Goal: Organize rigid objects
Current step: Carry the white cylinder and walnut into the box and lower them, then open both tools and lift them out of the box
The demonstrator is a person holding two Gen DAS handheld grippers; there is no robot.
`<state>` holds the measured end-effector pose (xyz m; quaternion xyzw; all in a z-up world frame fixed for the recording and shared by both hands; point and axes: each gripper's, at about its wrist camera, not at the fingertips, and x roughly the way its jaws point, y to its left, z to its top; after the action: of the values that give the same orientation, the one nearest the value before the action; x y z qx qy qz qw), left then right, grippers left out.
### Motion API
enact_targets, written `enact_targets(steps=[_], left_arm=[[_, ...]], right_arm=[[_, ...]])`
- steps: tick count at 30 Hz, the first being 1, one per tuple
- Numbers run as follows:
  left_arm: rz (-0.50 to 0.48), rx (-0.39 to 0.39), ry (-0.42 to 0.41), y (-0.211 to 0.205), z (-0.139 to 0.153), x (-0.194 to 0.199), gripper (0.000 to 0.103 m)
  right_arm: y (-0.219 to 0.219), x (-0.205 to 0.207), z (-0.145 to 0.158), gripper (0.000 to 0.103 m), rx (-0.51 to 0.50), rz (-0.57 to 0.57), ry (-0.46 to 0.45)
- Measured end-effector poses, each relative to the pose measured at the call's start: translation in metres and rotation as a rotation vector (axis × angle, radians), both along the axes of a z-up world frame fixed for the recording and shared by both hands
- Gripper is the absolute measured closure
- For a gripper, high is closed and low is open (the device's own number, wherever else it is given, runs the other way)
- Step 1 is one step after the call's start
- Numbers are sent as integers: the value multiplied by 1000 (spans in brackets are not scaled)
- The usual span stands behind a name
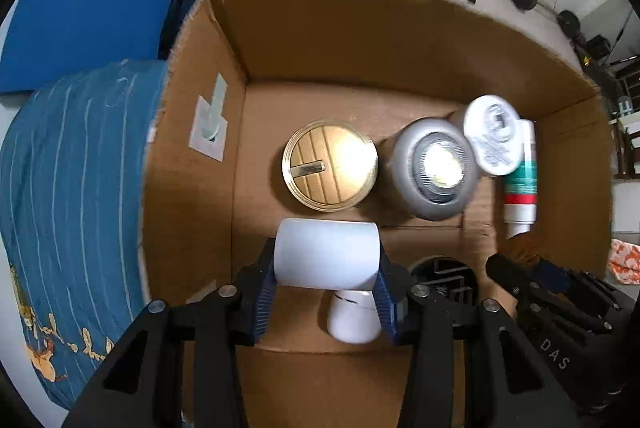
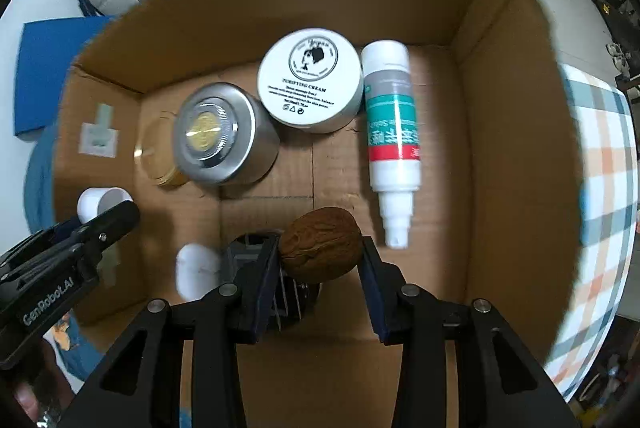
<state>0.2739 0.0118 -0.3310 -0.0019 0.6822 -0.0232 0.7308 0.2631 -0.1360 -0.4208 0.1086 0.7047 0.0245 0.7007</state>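
Both grippers point down into the open cardboard box (image 2: 516, 76), and from the left, the left gripper (image 1: 326, 256) has its jaws clamped on a white cylinder (image 1: 326, 253), held crosswise above the box floor, with a small white jar (image 1: 354, 316) lying below it. Just beyond sits a glass jar with a wooden lid (image 1: 330, 164), and right of that a silver tin (image 2: 224, 134) stands upright, touching it. Next comes the white cream tub (image 2: 311, 80) (its label reads "purifying cream"), tucked against the tin. A white pump bottle with teal and red bands (image 2: 394, 144) lies flat along the right side, nozzle pointing toward the camera. And the right gripper (image 2: 320, 256) has its jaws closed on a brown walnut (image 2: 320, 250), hanging above a dark round object on the floor.
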Motion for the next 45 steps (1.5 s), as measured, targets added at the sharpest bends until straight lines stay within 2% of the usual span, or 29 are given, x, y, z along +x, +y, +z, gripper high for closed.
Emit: enact_targets(steps=[10,20,27,30,33,35,39,45], left_arm=[[-23,21,81,-6,-41,-3,63],[-27,12,96,-7,-46,-6,62],[-32,21,64,-17,-22,-11,56],[-23,8,33,-18,-8,-16,40],[-6,1,-14,-17,10,-22,29],[1,-2,-50,-16,23,-28,13],[11,-24,-72,-16,38,-38,5],[14,10,-132,-13,74,-61,4]], right_arm=[[5,16,-42,61,-30,3,78],[-7,28,-52,60,-28,-9,118],[-4,27,-35,37,-66,20,83],[-4,26,-22,31,-86,38,61],[-2,23,-9,19,-110,53,42],[-4,21,1,11,-136,59,28],[-9,13,14,0,-131,56,18],[-25,-6,35,0,-127,41,-16]])
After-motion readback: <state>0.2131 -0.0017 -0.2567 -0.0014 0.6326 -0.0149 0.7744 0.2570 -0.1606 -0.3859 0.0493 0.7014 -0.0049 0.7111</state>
